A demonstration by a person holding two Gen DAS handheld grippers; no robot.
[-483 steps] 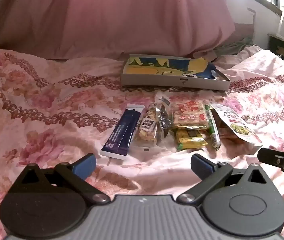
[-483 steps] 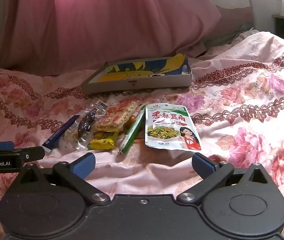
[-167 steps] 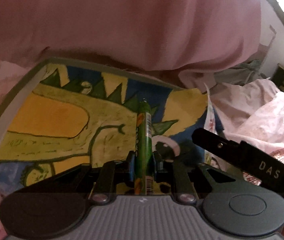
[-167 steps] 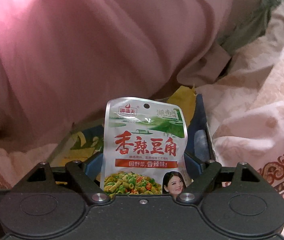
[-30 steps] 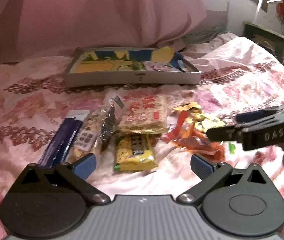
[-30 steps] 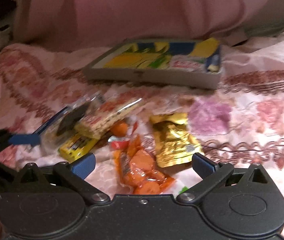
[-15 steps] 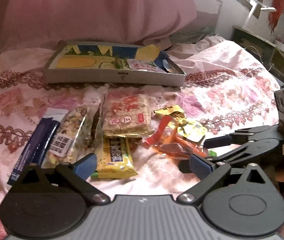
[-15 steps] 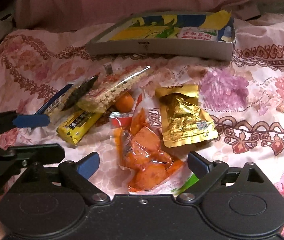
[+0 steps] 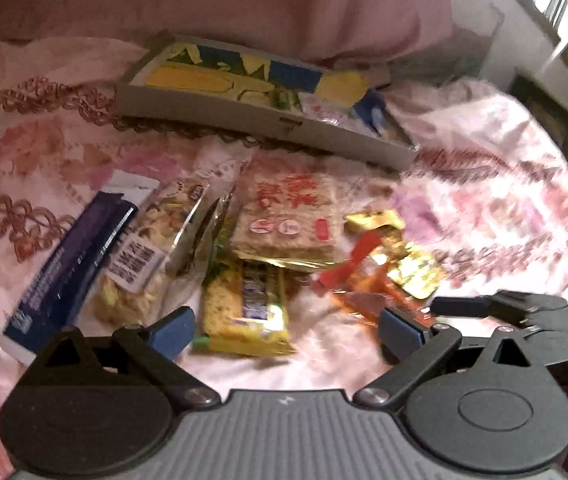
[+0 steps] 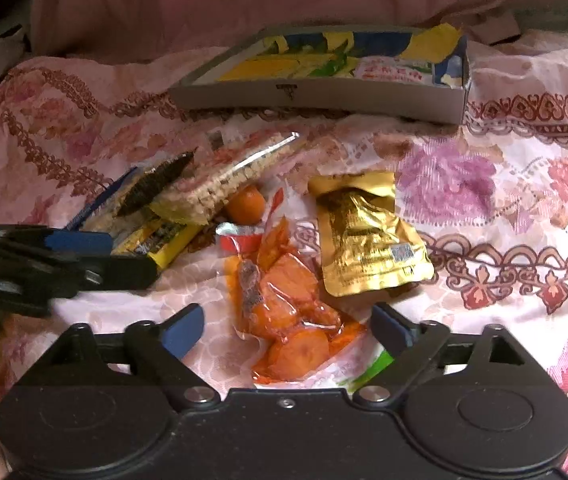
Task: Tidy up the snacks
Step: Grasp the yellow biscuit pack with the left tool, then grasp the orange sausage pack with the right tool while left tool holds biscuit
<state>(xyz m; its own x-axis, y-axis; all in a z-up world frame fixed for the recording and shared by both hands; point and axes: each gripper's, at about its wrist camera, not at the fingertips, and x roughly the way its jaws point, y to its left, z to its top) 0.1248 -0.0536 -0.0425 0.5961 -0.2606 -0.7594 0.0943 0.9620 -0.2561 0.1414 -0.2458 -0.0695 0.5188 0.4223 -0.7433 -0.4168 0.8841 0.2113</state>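
Straddling the orange packet (image 10: 289,312), lengthwise between its spread fingers, right gripper (image 10: 287,330) is nearest; left gripper (image 9: 285,326) spread over yellow bar (image 9: 246,308).

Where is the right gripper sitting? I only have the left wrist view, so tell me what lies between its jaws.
Observer: The right gripper has its jaws open. The orange vacuum pouch lies between them on the bedspread, not gripped.
Operator: Report anything tucked under that pouch.
Observer: A green-and-white wrapper edge pokes out beneath its near right corner, by the right jaw.
Operator: Check the far side of the cracker pack too.
Observer: A small round orange item sits against the cracker pack, just beyond the pouch's red top.
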